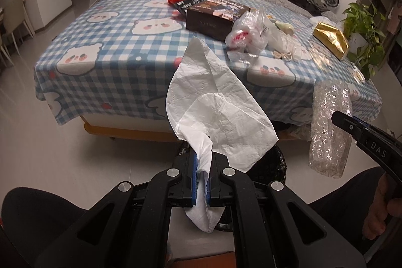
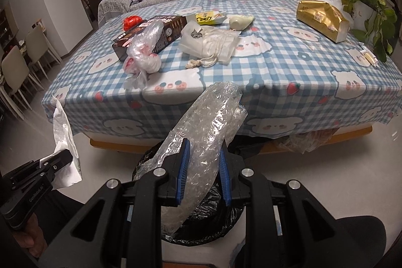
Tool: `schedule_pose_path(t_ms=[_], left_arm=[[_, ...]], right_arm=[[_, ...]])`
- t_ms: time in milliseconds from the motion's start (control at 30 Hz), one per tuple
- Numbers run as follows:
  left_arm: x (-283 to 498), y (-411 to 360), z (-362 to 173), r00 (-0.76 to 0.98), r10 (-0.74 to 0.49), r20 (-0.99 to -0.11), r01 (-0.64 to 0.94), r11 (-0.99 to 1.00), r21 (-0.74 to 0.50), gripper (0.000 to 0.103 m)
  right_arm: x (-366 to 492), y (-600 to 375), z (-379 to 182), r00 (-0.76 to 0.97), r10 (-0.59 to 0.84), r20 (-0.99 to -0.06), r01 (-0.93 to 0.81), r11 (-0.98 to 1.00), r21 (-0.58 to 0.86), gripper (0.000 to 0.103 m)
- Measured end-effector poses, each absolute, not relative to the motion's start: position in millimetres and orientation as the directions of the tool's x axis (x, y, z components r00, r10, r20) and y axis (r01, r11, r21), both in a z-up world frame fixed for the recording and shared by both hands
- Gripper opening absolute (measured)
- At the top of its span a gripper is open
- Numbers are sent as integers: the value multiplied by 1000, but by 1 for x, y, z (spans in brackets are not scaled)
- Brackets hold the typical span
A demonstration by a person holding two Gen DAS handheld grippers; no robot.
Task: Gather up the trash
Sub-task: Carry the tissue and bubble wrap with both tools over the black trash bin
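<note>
Two pieces of trash are in your grip, one per hand. Your left gripper (image 1: 202, 180) has its blue pads pressed fully together on a crumpled white paper tissue (image 1: 216, 102); most of the sheet stands up beyond the fingertips, and a short tail hangs out behind the pads. Your right gripper (image 2: 204, 177) is nearly closed, its pads pinching a rolled sheet of clear bubble wrap (image 2: 201, 132), which sticks up and forward past the jaws and also trails down behind them.

Both grippers sit in front of the near edge of the low table, which is covered with a blue-and-white checked cloth printed with bears (image 2: 289, 72). Directly under the right gripper stands a round bin lined with a black plastic bag (image 2: 218, 225), and the lower end of the bubble wrap hangs over its mouth. In the left wrist view the same bin shows just behind the tissue.

On the table, a dark cardboard box (image 2: 160, 34) lies toward the left edge with a clear plastic bag with red print (image 2: 144, 54) beside it. A white drawstring pouch (image 2: 213, 44) lies near the middle, and a gold foil packet (image 2: 321, 19) rests near the far right corner.
</note>
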State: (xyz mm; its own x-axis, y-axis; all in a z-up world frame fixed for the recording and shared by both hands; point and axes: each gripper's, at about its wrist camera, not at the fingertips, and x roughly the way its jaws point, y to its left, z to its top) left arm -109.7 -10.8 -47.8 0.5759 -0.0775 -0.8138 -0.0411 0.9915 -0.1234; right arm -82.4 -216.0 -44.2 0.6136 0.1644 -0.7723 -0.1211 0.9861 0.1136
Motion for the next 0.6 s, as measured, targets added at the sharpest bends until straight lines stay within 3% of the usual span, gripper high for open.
schedule_pose_path(t_ms=[600], left_arm=[[-105, -6, -90, 521, -104, -848, -56, 986, -155, 3]], right_arm=[[-78, -196, -83, 538, 154, -829, -138, 986, 94, 22]])
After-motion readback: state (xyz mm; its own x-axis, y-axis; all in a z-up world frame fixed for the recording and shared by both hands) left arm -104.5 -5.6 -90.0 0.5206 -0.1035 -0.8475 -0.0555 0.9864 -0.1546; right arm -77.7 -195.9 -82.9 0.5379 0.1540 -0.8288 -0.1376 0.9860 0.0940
